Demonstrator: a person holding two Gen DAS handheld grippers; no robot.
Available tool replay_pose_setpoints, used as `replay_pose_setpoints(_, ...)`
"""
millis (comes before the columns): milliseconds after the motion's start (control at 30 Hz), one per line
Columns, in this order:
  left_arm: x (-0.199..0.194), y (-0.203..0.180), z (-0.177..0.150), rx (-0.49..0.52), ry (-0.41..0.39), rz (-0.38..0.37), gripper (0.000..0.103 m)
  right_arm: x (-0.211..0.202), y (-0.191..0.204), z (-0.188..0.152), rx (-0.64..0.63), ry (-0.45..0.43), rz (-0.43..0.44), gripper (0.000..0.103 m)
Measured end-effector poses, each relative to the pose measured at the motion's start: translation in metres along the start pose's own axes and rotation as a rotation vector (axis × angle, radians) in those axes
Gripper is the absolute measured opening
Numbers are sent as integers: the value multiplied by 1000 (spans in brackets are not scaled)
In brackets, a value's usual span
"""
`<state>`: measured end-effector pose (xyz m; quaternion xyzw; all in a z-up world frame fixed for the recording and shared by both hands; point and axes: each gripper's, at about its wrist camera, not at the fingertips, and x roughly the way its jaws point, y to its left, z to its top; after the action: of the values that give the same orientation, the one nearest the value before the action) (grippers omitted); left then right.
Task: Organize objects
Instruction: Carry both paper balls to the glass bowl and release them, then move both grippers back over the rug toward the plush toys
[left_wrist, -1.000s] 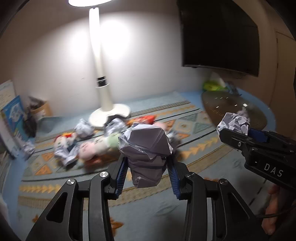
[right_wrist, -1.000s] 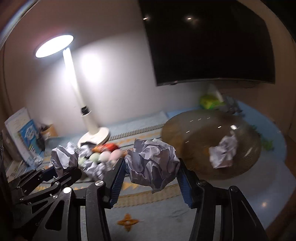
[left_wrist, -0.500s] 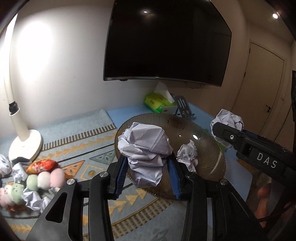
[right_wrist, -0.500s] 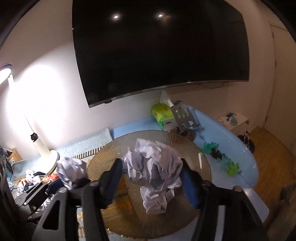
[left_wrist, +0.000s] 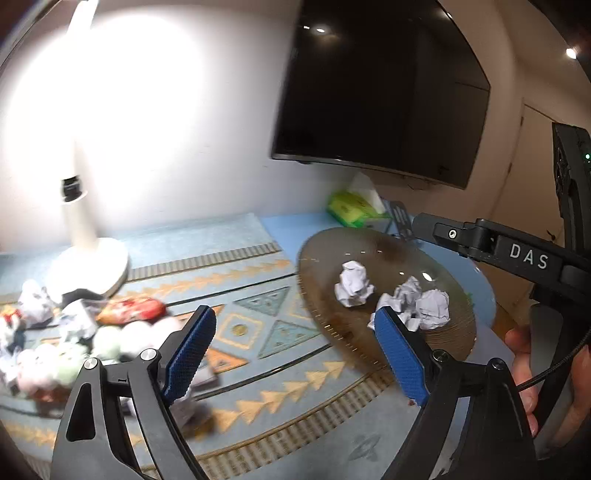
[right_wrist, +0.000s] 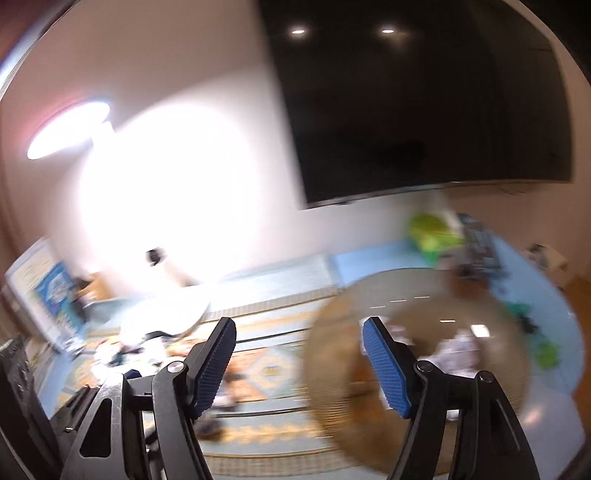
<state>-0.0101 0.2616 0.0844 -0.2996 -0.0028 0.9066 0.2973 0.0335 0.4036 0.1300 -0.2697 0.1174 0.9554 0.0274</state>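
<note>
Paper balls (left_wrist: 391, 295), three of them, lie crumpled in the brown ribbed plate (left_wrist: 454, 332) at about 3 o'clock in the left wrist view; one sits a little apart toward 10 o'clock from the other two, which touch each other. The left gripper (left_wrist: 293, 360) hovers with its blue-padded fingers (left_wrist: 190, 354) spread wide and nothing between them, its right finger overlapping the plate's near rim in the picture. The right gripper (right_wrist: 299, 365) likewise has its fingers gaping and empty; its view is badly blurred, though the plate (right_wrist: 332, 387) shows at 4 o'clock with pale paper in it. Seen from the left wrist, the right gripper's black body marked DAS reaches in from 3 o'clock above the plate's far edge. A patterned blue mat (left_wrist: 258, 295) covers the worktop. At 9 o'clock a heap of soft toys (left_wrist: 55, 354) and more crumpled paper lies just beside the round base of a white lamp (left_wrist: 86, 254). A green tissue box (left_wrist: 351, 208) stands beyond the plate, under a dark wall screen (left_wrist: 376, 92).
</note>
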Motion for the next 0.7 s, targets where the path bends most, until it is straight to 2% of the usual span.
replay_pose_setpoints(100, -34, 29, -19, -26, -24, 152, 87, 10, 48, -17, -21, 12, 122, 73)
replay_pose_setpoints(167, -57, 47, -38, -31, -17, 264, 87, 17, 75, -34, -33, -3, 153, 75)
replay_pose_setpoints(267, -84, 77, -65, -79, -6, 385, 88, 25, 101, -68, -34, -75, 95, 85)
replay_pose_setpoints(333, -99, 104, -89, -185, 12, 458, 96, 24, 110, -96, -31, -142, 14, 87)
replay_pose_setpoints(367, -102, 115, -99, -214, 33, 496, 96, 26, 115, -106, -41, -153, -8, 89)
replay_pose_setpoints(400, -103, 123, -109, -216, 52, 527, 96, 32, 118, -108, -69, -117, -20, 89)
replay_pose_setpoints(433, -103, 128, -115, -208, 60, 550, 96, 37, 122, -108, -100, -85, -23, 89)
replay_pose_setpoints(467, -104, 132, -119, -193, 65, 578, 96, 39, 122, -107, -114, -91, -33, 92)
replay_pose_setpoints(533, -104, 139, -122, -166, 74, 608, 96, 52, 117, -110, -113, -53, -65, 103)
replay_pose_setpoints(633, -100, 151, -127, -185, 102, 598, 96, 80, 97, -113, -35, 88, -78, 103)
replay_pose_setpoints(700, -94, 159, -131, -219, 127, 588, 96, 82, 80, -113, 39, 99, -73, 103)
